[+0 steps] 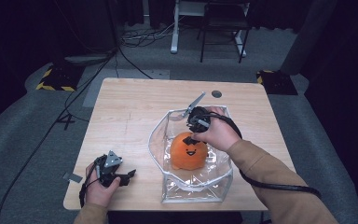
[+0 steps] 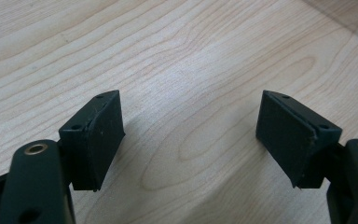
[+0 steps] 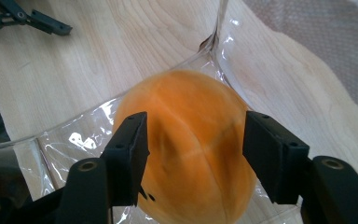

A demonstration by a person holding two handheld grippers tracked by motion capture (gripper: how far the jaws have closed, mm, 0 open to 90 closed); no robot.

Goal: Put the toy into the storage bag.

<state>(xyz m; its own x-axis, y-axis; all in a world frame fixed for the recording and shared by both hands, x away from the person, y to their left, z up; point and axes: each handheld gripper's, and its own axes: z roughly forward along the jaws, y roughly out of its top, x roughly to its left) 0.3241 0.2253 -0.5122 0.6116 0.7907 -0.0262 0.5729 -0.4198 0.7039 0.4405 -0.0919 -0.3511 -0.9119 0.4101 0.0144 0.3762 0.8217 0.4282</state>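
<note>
An orange plush toy [image 1: 189, 151] with a smiling face lies inside a clear plastic bag [image 1: 156, 135] near the table's middle. My right gripper [image 1: 191, 139] hangs just above the toy, inside the bag's open top. In the right gripper view the right gripper [image 3: 196, 144] stands open with its jaws on either side of the plush toy [image 3: 191, 121], and I cannot tell whether they touch it. My left gripper [image 1: 128, 176] rests at the front left of the table, well clear of the bag. In its own view the left gripper [image 2: 191, 135] is open over bare wood.
The wooden table [image 1: 130, 102] has a round cable hole [image 1: 216, 94] near its far edge. On the floor beyond it are cables, a dark chair [image 1: 223, 28] and two yellow-and-black striped bases [image 1: 56, 79]. The left gripper [image 3: 28, 18] shows far off in the right gripper view.
</note>
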